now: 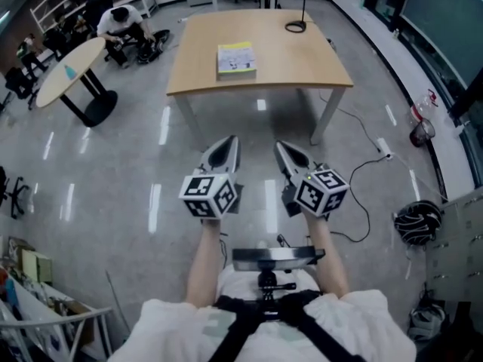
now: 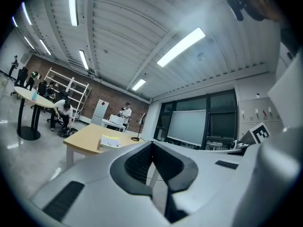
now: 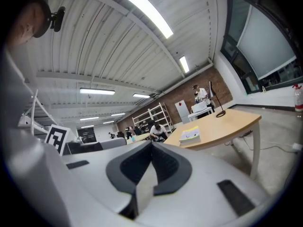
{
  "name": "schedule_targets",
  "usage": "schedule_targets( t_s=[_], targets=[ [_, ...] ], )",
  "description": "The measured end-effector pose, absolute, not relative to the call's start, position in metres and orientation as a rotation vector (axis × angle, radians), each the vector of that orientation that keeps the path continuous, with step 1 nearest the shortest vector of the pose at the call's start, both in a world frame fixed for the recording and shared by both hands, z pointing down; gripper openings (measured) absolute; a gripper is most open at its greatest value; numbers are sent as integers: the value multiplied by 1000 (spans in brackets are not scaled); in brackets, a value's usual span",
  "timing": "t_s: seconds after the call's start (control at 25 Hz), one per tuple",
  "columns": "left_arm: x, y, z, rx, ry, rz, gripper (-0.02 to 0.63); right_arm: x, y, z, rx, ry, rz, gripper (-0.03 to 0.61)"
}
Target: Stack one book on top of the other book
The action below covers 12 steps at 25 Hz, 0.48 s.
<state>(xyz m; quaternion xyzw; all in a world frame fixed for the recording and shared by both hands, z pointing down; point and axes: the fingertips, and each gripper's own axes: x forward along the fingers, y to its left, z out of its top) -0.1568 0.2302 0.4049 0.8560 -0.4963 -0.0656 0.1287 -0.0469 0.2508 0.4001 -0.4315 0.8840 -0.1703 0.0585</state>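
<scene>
A book with a yellow and white cover (image 1: 236,59) lies flat near the middle of the wooden table (image 1: 302,70). It looks thick, like a stack, but whether a second book lies beneath it I cannot tell. The same book (image 2: 111,141) (image 3: 190,135) is small and far off in both gripper views. My left gripper (image 1: 229,142) (image 2: 151,144) and right gripper (image 1: 281,148) (image 3: 151,144) hover side by side over the floor, well short of the table. Each points level toward the table. Both are shut, with nothing between the jaws.
A black lamp base with its stem (image 1: 296,26) stands at the table's far right. A round table (image 1: 72,70) and a crouching person (image 1: 121,21) are at the back left. Cables and a power strip (image 1: 383,149) lie on the floor at right, near a black helmet (image 1: 417,221).
</scene>
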Motion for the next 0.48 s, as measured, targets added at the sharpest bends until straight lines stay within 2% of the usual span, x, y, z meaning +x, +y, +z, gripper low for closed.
schedule_targets(
  t_s=[0.48],
  targets=[
    [-176,274,402,2488,-1450,-153,14,-70,298,386,-1301,2693,-472,-3]
  ],
)
